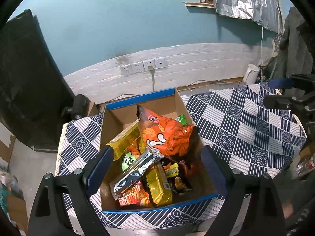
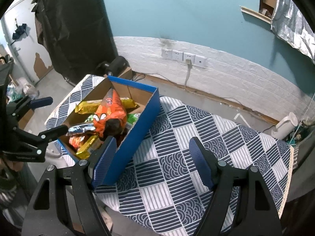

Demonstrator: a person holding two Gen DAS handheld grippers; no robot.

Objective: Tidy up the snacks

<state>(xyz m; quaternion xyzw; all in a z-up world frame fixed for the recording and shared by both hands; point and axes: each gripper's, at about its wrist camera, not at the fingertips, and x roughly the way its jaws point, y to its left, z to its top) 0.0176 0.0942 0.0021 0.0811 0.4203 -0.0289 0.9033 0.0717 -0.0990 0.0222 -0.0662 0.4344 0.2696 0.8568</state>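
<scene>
A blue-rimmed cardboard box (image 1: pixel 157 95) stands on the patterned table, full of snacks. A big orange bag (image 1: pixel 167 135) lies on top, over yellow packs (image 1: pixel 126 141), a silver pack (image 1: pixel 135 169) and a red pack (image 1: pixel 133 196). My left gripper (image 1: pixel 157 169) is open and empty, hovering over the box's near end. My right gripper (image 2: pixel 152 161) is open and empty above the cloth, its left finger beside the box's blue wall (image 2: pixel 137 129). The orange bag (image 2: pixel 111 110) also shows in the right wrist view. The left gripper (image 2: pixel 49 116) appears at that view's left edge.
The table has a blue-and-white patterned cloth (image 2: pixel 196 157). A white kettle (image 2: pixel 285 125) stands beyond the table's far right corner. Wall sockets with a plugged cable (image 1: pixel 149 66) are behind. A black-draped object (image 2: pixel 74 29) stands at the left. The right gripper (image 1: pixel 285 92) shows at the right edge.
</scene>
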